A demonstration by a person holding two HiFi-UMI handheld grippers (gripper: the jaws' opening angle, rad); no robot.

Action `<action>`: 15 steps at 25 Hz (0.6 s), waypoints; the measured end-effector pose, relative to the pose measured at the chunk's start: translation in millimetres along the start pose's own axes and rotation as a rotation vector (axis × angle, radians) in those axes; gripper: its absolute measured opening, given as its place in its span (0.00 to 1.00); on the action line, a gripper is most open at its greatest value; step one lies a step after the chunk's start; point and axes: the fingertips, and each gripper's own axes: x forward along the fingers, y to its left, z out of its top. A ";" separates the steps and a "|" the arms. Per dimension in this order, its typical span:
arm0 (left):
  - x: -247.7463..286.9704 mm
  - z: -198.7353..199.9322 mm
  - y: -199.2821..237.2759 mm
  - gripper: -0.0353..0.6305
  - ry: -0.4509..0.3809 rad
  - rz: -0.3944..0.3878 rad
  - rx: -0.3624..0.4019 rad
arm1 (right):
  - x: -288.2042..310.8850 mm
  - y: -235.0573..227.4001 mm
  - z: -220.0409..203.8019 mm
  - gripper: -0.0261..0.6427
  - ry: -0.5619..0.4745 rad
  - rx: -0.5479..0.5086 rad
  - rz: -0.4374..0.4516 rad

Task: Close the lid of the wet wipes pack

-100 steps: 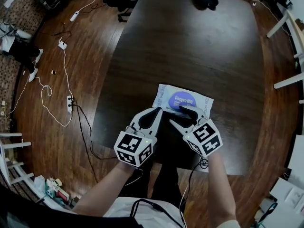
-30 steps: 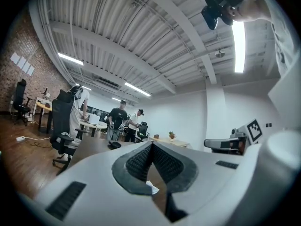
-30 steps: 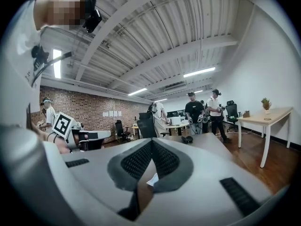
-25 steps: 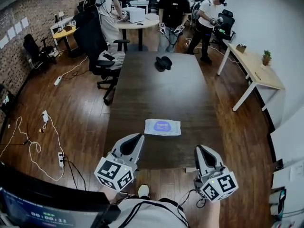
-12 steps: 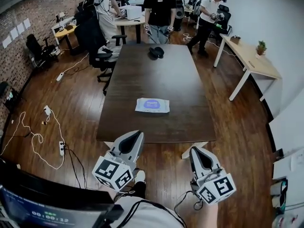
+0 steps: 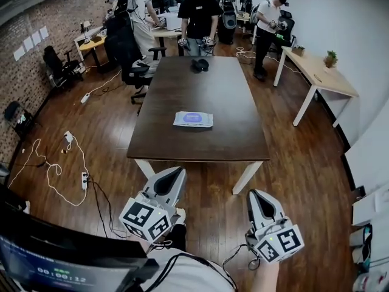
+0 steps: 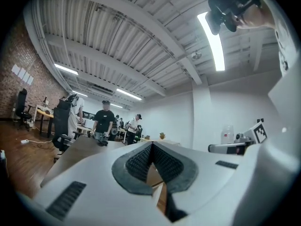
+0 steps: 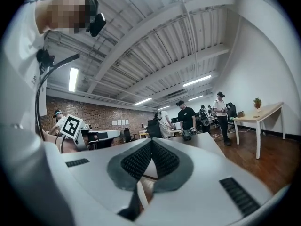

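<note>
— Left tongs [image 6: 175, 174] and right tongs [image 6: 256, 194] have pulled back from the table [image 6: 182, 148]?
— Yes, both pinched together, empty. Wet wipes pack [image 6: 193, 119] lies well ahead of them; task likely finished.

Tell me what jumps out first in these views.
The wipes pack lies near the middle of the long dark table. The left hand-held gripper and right hand-held gripper hang shut and empty over the floor, short of the table's near end. People stand at its far end.
</note>
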 end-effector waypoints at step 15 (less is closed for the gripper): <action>-92.8 42.6 -64.5 0.05 -0.008 0.085 0.039 | -70.5 54.0 34.7 0.05 -0.058 0.022 0.110</action>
